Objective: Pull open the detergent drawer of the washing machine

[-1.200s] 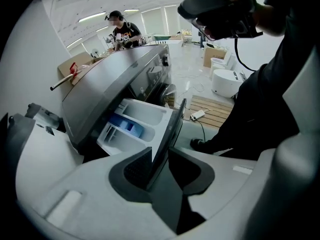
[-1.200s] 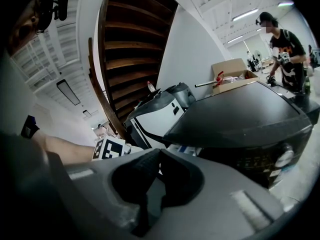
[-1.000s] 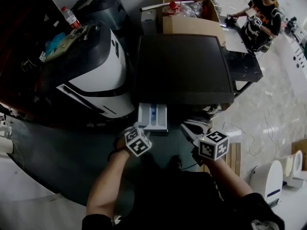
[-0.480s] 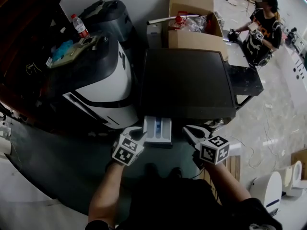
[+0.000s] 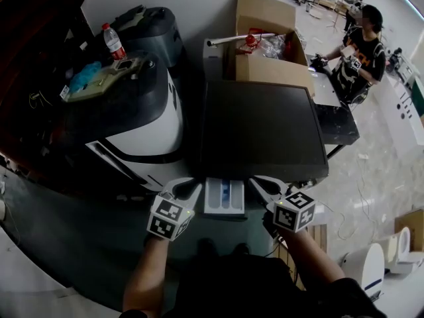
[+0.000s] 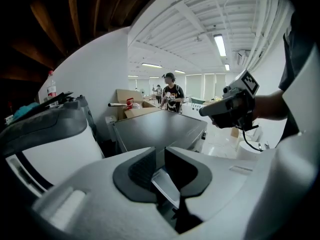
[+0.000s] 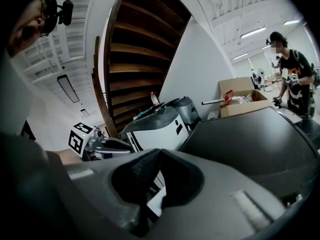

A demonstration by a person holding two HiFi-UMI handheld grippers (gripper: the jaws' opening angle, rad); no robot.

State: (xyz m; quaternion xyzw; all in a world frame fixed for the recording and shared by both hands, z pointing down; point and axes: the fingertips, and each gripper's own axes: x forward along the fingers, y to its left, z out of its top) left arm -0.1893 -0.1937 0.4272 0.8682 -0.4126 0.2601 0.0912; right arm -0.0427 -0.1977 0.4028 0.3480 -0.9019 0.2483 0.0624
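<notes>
Detergent drawer is already sticking out of the washing machine's front edge by its left corner, so you're holding both tools clear beside it: left tool empty, jaws just closing to narrow, right tool pinched together, empty.
</notes>
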